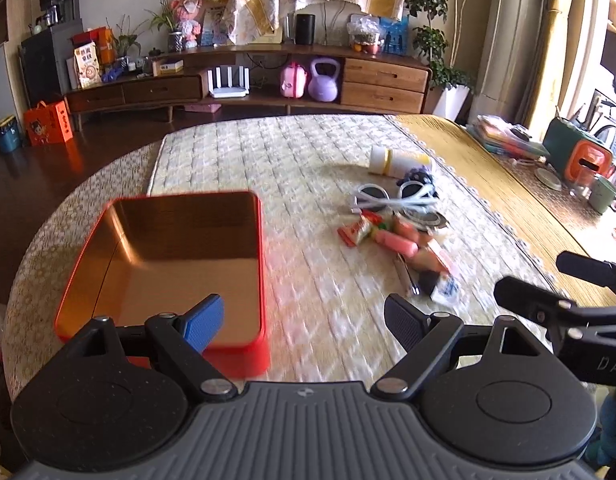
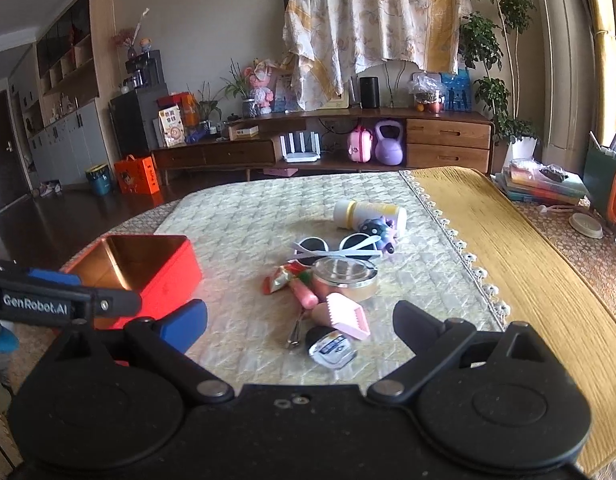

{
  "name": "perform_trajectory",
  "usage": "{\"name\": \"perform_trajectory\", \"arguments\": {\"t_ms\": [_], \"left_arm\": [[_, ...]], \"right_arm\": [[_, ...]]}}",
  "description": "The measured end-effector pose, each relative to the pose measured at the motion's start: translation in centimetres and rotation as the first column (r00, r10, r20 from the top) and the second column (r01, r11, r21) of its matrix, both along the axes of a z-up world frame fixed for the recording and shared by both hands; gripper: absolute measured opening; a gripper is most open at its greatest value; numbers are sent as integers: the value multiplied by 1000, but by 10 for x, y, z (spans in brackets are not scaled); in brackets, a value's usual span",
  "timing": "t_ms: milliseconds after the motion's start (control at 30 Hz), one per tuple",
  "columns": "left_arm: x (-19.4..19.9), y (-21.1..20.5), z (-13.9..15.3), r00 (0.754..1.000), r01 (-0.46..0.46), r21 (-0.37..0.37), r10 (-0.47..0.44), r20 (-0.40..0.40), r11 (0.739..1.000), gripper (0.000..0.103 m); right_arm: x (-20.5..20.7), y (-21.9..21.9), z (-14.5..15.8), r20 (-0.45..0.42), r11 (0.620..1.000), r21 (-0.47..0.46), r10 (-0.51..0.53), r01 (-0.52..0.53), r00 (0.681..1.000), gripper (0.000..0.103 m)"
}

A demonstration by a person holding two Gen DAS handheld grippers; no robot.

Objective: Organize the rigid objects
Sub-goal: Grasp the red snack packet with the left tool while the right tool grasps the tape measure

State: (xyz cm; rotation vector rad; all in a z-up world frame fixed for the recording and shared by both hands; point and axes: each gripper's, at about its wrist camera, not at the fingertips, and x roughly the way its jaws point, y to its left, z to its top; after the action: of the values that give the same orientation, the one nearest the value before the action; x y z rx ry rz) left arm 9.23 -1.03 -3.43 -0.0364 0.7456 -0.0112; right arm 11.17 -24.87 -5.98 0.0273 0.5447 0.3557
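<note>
Here, the left gripper (image 1: pixel 303 320) and right gripper (image 2: pixel 299 326) both hang with fingers spread wide and nothing between them. The red tin (image 1: pixel 163 264) sits open at nine o'clock of the clutter: white sunglasses (image 2: pixel 332 246), a round jar (image 2: pixel 346 278), a pink comb (image 2: pixel 348 316).

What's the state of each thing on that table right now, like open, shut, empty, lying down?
Red tin box: open, lidless, empty.
White bottle: lying on its side, cap on.
Sunglasses: folded, lying flat.
Round glass-lidded tin: lid on, upright.
Pink comb: lying in the pile.
Left gripper: open, holding nothing.
Right gripper: open, holding nothing.
</note>
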Motion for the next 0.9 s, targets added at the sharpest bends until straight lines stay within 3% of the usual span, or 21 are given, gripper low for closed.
{"name": "perform_trajectory", "arguments": {"t_ms": [233, 367, 533, 900], "left_arm": [[64, -27, -7, 998, 46, 77, -49, 31, 996, 87], [103, -37, -24, 996, 86, 73, -84, -35, 994, 87], [144, -41, -47, 994, 61, 68, -55, -92, 996, 87], [184, -49, -79, 984, 92, 78, -78, -161, 993, 86]], "right_arm": [[37, -2, -31, -100, 998, -48, 30, -35, 994, 88], [46, 2, -47, -148, 996, -64, 55, -65, 987, 84], [54, 4, -59, -185, 994, -71, 67, -81, 981, 78], [69, 1, -71, -223, 996, -47, 69, -81, 972, 64]]}}
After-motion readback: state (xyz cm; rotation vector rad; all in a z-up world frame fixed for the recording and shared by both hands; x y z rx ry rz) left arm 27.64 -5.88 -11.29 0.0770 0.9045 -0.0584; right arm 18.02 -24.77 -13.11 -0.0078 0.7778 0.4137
